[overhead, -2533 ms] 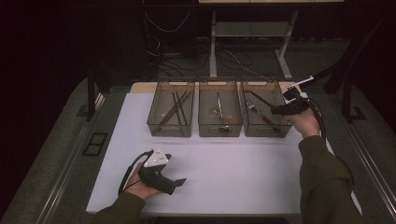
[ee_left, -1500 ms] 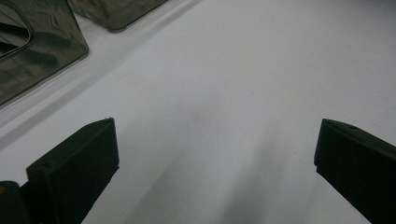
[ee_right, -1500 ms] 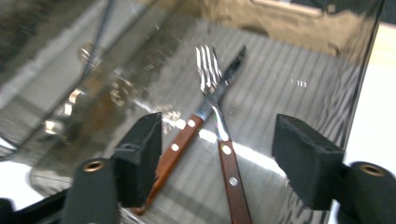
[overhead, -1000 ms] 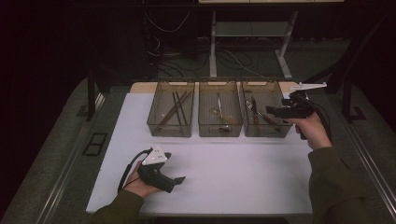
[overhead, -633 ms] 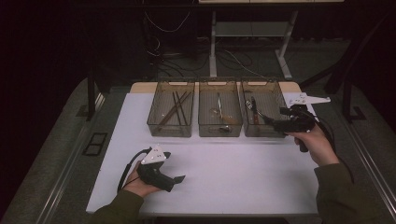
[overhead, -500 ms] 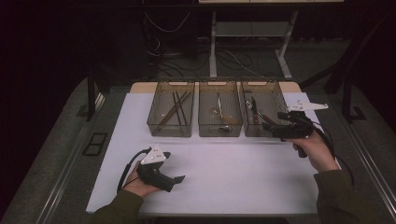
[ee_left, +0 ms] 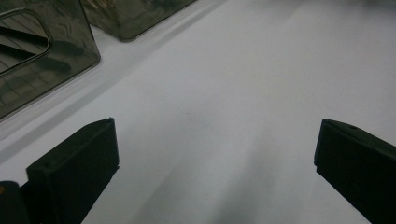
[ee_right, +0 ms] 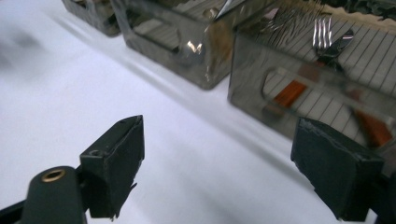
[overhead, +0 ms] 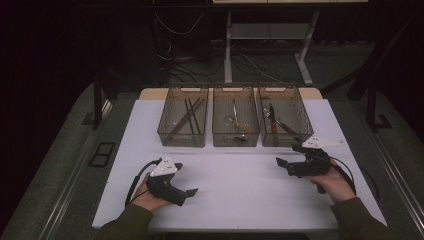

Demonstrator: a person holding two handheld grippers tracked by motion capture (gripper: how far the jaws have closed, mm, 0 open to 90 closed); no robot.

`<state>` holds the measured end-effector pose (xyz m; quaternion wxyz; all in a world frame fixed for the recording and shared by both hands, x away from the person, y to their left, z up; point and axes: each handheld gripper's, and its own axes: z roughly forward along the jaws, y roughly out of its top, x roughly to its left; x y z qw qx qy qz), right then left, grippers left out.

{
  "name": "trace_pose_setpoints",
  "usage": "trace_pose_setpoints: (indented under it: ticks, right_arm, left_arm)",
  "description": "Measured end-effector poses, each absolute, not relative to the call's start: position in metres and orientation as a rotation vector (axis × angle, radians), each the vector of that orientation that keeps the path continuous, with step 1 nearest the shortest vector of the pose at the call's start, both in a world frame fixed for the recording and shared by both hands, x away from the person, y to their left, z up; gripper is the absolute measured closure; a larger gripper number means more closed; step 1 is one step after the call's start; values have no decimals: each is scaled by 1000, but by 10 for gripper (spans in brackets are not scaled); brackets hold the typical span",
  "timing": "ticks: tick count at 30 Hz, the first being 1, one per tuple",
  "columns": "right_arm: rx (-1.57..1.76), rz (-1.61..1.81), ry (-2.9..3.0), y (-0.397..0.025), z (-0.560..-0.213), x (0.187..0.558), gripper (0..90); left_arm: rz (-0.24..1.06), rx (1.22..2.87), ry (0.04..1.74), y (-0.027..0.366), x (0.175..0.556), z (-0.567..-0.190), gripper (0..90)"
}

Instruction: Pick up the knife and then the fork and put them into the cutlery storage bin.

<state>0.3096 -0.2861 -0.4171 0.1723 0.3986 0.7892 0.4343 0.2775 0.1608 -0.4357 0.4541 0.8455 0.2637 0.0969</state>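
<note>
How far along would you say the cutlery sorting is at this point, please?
Done: the cutlery lies in the three bins, chopsticks in the left bin, forks in the right bin. In hand: nothing; the left gripper and the right gripper are open above the white table. No loose items remain outside.

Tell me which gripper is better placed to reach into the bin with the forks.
Right. The right gripper sits open just in front of the right bin holding the forks; the left gripper rests farther away.

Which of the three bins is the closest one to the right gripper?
The rightmost bin, the one holding the fork, lies just beyond the right gripper. The middle bin and the left bin sit farther away.
</note>
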Motion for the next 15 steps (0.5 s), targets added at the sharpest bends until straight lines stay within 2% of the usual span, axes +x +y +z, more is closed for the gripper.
trace_pose_setpoints:
  ticks: [15]
  right_arm:
    - [1078,1248,2299,-284,-440,266,175]
  left_arm:
    - [234,2079,641,160,275,-434,0]
